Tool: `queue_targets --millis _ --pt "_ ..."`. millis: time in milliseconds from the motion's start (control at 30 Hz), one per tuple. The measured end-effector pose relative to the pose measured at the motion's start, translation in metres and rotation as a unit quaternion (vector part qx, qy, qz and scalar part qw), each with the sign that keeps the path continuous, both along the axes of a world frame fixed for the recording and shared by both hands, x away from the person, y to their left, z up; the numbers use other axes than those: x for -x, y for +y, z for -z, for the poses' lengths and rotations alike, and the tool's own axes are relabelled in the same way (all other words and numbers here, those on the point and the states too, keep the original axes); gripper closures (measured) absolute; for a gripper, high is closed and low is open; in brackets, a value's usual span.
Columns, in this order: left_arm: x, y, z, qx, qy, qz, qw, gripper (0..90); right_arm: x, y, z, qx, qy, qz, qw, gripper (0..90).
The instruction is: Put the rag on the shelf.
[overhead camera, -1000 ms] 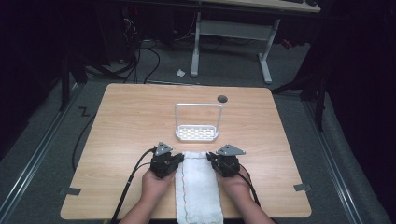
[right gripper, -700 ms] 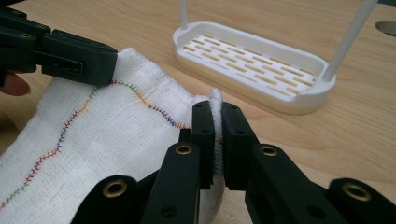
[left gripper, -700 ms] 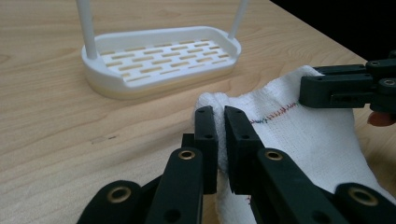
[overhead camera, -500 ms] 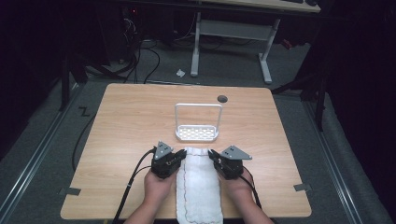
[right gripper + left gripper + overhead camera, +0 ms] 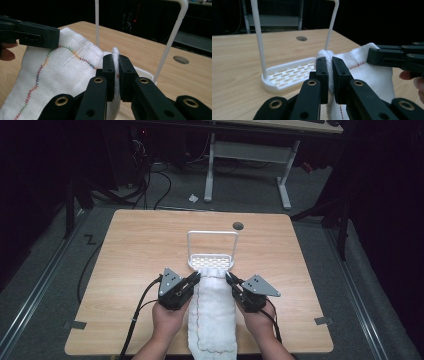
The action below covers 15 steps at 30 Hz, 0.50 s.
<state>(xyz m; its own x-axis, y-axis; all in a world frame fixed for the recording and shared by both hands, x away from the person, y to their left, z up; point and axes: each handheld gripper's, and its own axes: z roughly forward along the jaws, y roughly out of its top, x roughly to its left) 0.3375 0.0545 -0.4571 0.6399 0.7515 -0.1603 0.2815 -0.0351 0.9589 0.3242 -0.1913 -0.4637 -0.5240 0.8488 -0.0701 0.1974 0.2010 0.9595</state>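
Observation:
A white towel (image 5: 212, 312) with coloured stitching hangs from both grippers down over the table's near edge. My left gripper (image 5: 196, 276) is shut on the towel's far left corner (image 5: 325, 54). My right gripper (image 5: 229, 277) is shut on the far right corner (image 5: 115, 53). The towel's far edge is stretched between them, lifted just above the table. Right behind it stands a white rack (image 5: 212, 251) with a slotted base (image 5: 287, 73) and a tall wire hoop (image 5: 175, 32). In the left gripper view the other gripper's jaws (image 5: 387, 57) pinch the cloth at right.
A round grommet hole (image 5: 238, 225) sits in the wooden table (image 5: 130, 250) behind the rack. Cables trail from both grippers off the near edge. A white desk frame (image 5: 247, 165) stands on the dark floor beyond the table.
Both grippers have risen and moved a little forward toward the rack, lifting the towel's far edge off the table. Both stay shut on their corners.

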Motion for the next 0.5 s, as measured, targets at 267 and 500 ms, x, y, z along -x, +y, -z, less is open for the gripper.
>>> queue_targets --millis 267,500 --pt "-0.003 0.002 -0.02 0.012 -0.02 -0.001 0.9997 84.6 0.0 -0.002 -0.021 -0.01 -0.029 0.002 0.9995 85.5" --pt "-0.006 0.004 -0.042 0.025 -0.043 -0.004 0.9988 84.7 -0.002 -0.001 -0.046 -0.01 -0.056 0.002 0.9984 85.5"
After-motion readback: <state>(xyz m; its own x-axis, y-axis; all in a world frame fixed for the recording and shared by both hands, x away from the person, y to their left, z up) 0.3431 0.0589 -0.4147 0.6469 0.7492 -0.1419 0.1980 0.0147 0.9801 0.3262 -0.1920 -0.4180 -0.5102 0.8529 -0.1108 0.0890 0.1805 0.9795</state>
